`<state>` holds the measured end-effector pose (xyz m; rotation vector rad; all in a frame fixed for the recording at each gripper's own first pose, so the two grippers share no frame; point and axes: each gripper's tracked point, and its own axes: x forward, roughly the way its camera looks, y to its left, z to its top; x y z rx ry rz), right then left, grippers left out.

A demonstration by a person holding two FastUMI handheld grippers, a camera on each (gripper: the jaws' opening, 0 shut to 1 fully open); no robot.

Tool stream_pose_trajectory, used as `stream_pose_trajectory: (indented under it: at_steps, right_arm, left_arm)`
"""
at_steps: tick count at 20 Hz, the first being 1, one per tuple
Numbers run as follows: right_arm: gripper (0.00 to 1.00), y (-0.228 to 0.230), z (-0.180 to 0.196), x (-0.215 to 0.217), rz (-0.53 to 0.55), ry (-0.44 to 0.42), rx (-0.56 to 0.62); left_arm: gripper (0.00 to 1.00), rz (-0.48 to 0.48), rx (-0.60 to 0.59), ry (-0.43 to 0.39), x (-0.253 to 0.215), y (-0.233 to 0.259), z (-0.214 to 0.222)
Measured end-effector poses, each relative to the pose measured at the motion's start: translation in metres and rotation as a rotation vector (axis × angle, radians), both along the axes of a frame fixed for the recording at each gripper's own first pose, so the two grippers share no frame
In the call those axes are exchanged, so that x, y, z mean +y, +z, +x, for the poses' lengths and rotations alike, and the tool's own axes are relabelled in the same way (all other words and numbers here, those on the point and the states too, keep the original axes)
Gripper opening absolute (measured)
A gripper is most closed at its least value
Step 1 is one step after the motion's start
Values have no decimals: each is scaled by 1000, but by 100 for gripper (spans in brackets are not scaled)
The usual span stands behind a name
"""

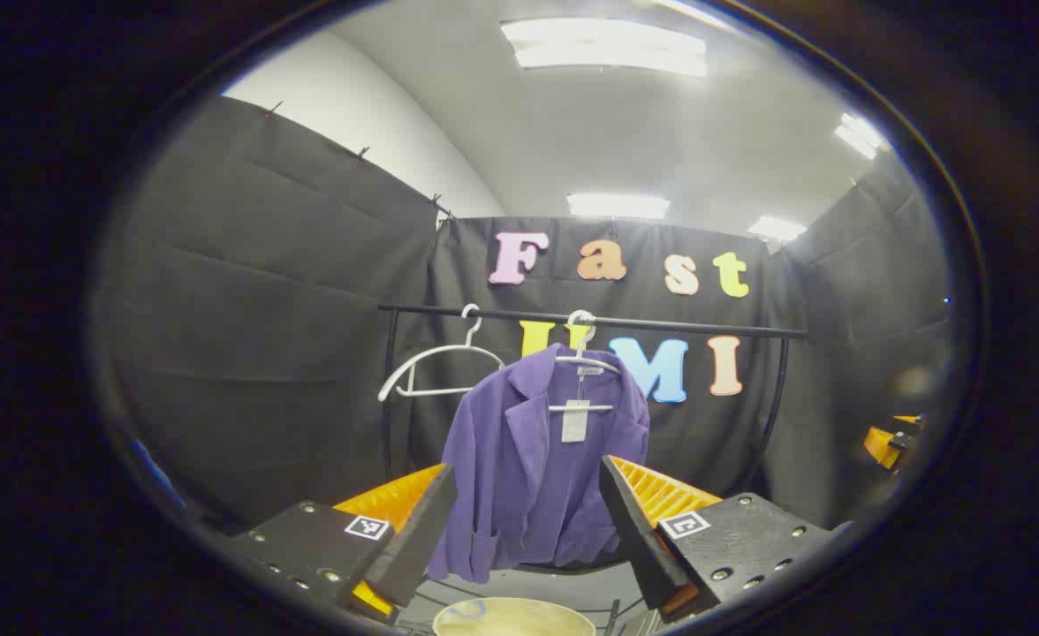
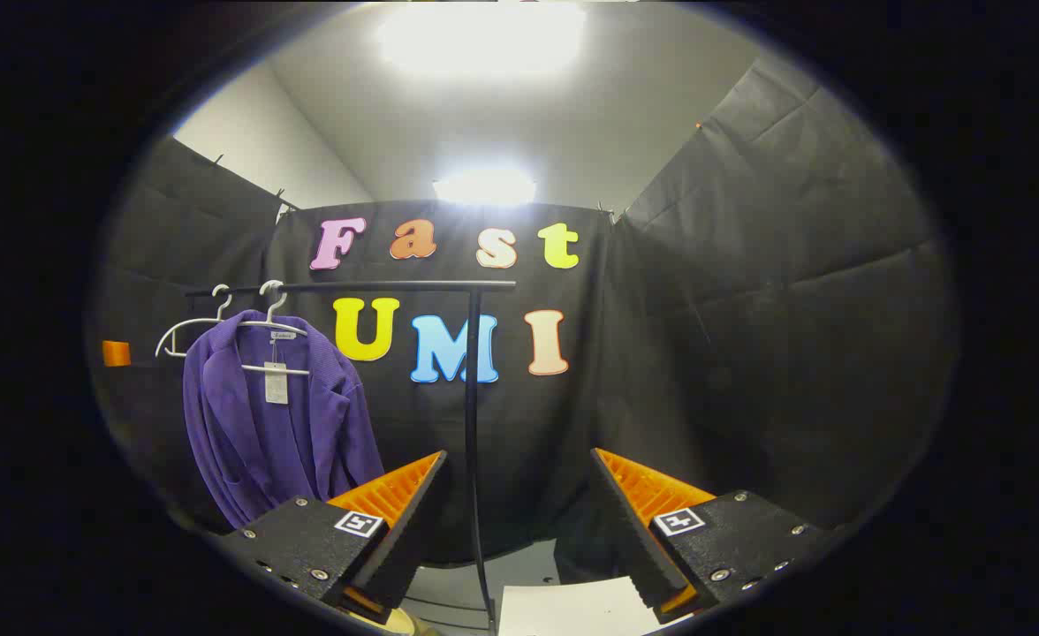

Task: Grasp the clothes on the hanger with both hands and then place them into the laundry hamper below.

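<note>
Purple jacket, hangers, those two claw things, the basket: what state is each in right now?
Purple jacket: hanging on its hanger, ungrasped.
White hanger beside it: bare, on the rail.
Left gripper: open, apart from the jacket.
Right gripper: open, holding nothing.
Hamper: only its rim visible, contents unclear.

No text, brand or number can be read anywhere here. A pale tag hangs from the hanger at the purple jacket's collar, its print too small to make out. Each gripper body carries small square black-and-white marker stickers, which bear patterns, not words.
</note>
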<state>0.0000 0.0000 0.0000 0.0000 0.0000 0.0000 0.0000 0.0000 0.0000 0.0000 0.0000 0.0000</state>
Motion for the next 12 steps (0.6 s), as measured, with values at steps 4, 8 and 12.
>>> stream_pose_trajectory:
  at_steps: [4, 8, 12]
  right_arm:
    - [95, 0, 12, 22, 8, 81, 20]
    - [95, 12, 16, 39, -21, 131, -18]
    - [95, 12, 16, 60, -32, 190, -17]
  left_arm:
    - [89, 104, 12, 11, -8, -7, -13]
    - [99, 116, 41, -17, -24, -21, -27]
    - [99, 50, 44, -14, -23, -23, -28]
